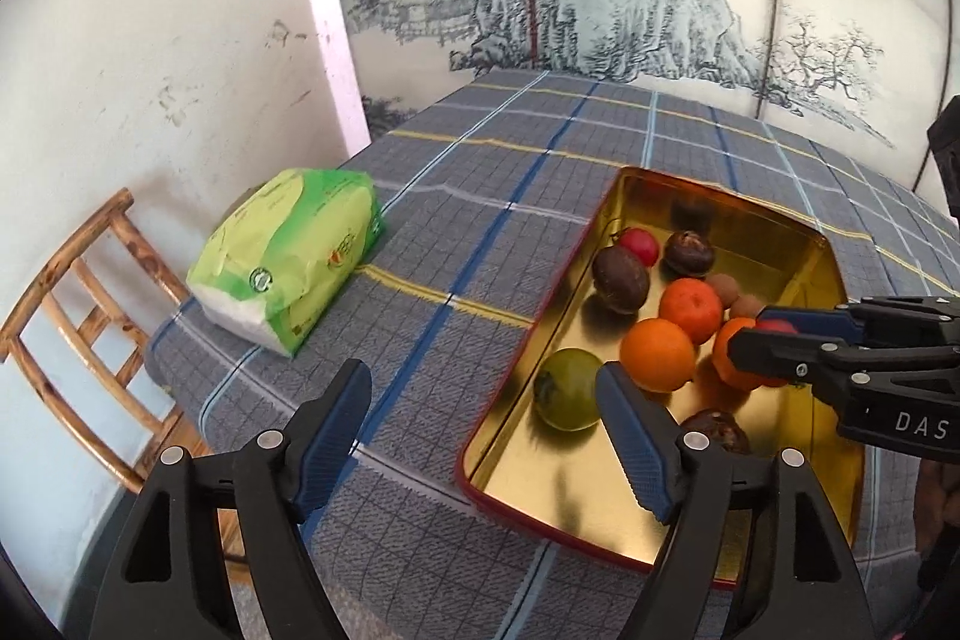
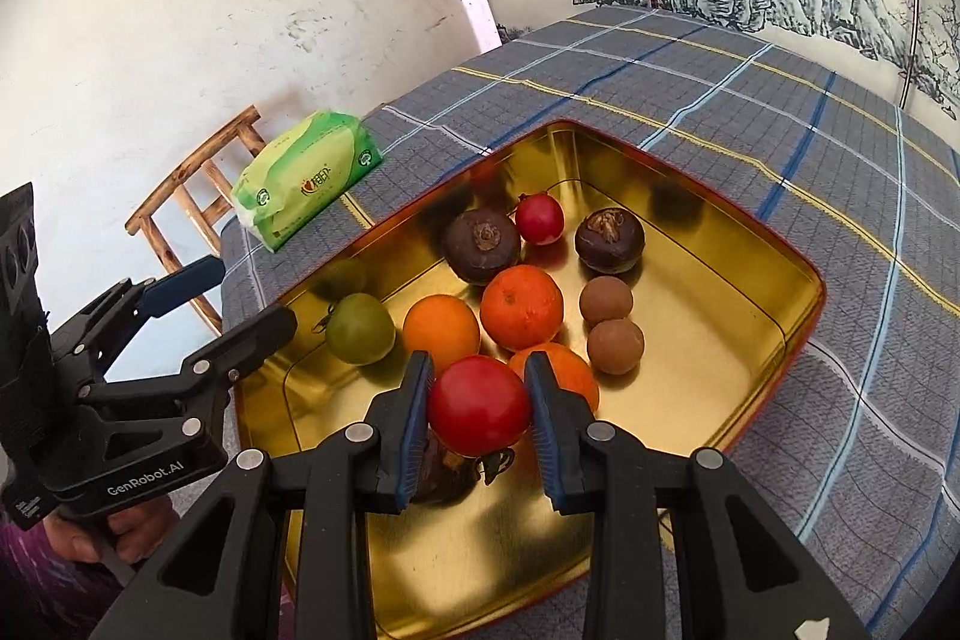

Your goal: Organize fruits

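Your right gripper: angled down over the near part of the gold tin, pads clamped on either side of a red fruit, which hangs above the tin floor.

Your left gripper: jaws standing wide, nothing between them; pointed down at the tin's left rim, one finger over the checked cloth, the other over the tin beside the green fruit. In the right wrist view your hand grips its handle at the lower left.

Tin, on the worktop:
- green fruit, left side
- three oranges, the middle one largest in view, another beside the green fruit, a third partly behind the right gripper finger
- two dark brown fruits at the back
- small red fruit between them
- two small tan round fruits, touching
- one more dark fruit near the front, mostly hidden under the held fruit.

Outside the tin: green tissue pack at the worktop's left edge; wooden chair beyond it, by the wall.
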The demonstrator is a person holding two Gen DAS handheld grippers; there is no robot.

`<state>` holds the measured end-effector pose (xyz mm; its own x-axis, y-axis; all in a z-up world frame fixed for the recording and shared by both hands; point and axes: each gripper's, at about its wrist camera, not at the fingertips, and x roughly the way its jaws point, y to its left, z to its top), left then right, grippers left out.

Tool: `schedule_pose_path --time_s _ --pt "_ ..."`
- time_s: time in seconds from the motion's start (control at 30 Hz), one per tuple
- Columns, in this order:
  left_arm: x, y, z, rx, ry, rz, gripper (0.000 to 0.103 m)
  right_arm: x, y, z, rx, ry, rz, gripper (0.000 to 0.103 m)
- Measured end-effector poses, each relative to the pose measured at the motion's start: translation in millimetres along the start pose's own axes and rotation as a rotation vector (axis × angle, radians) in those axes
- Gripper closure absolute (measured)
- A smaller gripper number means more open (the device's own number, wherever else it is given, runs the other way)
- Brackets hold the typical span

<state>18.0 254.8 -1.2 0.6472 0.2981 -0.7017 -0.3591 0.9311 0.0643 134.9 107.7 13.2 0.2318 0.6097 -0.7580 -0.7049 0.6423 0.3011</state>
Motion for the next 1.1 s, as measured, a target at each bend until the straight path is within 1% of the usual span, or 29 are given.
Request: schedule_pose_path --time_s 0.1,0.23,0.33,0.4,0.43,0.47,0.53,0.57,0.63,0.7,0.73,0.77,0.83,0.9,0.93,0.97,1.0,1.1 --pt "1.0 3.2 -0.4 -0.017 0.009 -0.006 0.026 1.3 2.9 2.3 -0.012 -0.009 -0.013 0.073" --pt "1.0 4.8 -0.7 -0.023 0.021 0.006 0.026 3.0 6.2 5.0 -0.022 -0.024 -0.030 0.072" --pt "-2.8 5.2 -0.5 -0.021 0.013 0.011 0.026 -2.8 8.2 5.0 -0.018 -0.052 -0.038 0.072" --pt "-7.8 4.7 0.6 -0.018 0.004 0.011 0.026 -11.7 12.1 4.6 -0.026 -0.087 -0.055 0.072" --pt "-10.1 4.7 1.1 -0.017 0.000 0.014 0.026 -17.3 14.5 4.7 -0.033 -0.107 -0.065 0.070" --pt "-14.3 4.1 1.6 -0.015 -0.010 0.019 0.026 -23.9 16.9 4.4 -0.038 -0.131 -0.073 0.067" --pt "-22.2 3.2 3.1 -0.013 -0.037 0.028 0.026 -39.3 21.9 2.1 -0.044 -0.193 -0.102 0.051" --pt "-27.7 2.3 4.0 -0.012 -0.052 0.030 0.025 -49.6 25.8 -0.8 -0.050 -0.237 -0.129 0.046" --pt "-36.3 1.3 5.8 -0.013 -0.072 0.025 0.025 -67.3 32.7 -6.5 -0.058 -0.313 -0.177 0.029" --pt "-47.8 0.8 8.9 -0.021 -0.100 0.016 0.025 -82.2 38.5 -12.4 -0.061 -0.379 -0.213 0.018" --pt "-53.0 0.4 10.1 -0.025 -0.113 0.012 0.022 -89.9 41.0 -14.9 -0.064 -0.413 -0.230 0.015" --pt "-58.2 -0.1 12.0 -0.029 -0.127 0.012 0.017 -98.7 45.8 -19.1 -0.075 -0.451 -0.255 0.014" --pt "-72.8 -2.7 15.3 -0.033 -0.174 0.030 0.010 -111.2 51.1 -23.9 -0.093 -0.500 -0.301 0.006" --pt "-86.4 -5.8 17.4 -0.032 -0.221 0.046 0.009 -126.6 57.5 -30.7 -0.104 -0.567 -0.341 0.003" --pt "-95.0 -7.5 18.5 -0.033 -0.248 0.054 0.007 -133.0 58.1 -32.0 -0.104 -0.586 -0.344 0.003" --pt "-100.7 -8.3 19.3 -0.035 -0.265 0.056 0.002 -140.7 58.4 -33.6 -0.101 -0.609 -0.349 0.002" --pt "-109.3 -9.3 21.2 -0.041 -0.283 0.049 0.000 -145.4 58.6 -34.4 -0.098 -0.620 -0.351 0.001" --pt "-129.7 -10.4 24.9 -0.060 -0.322 0.018 0.000 -160.8 58.3 -37.7 -0.089 -0.648 -0.349 0.001"
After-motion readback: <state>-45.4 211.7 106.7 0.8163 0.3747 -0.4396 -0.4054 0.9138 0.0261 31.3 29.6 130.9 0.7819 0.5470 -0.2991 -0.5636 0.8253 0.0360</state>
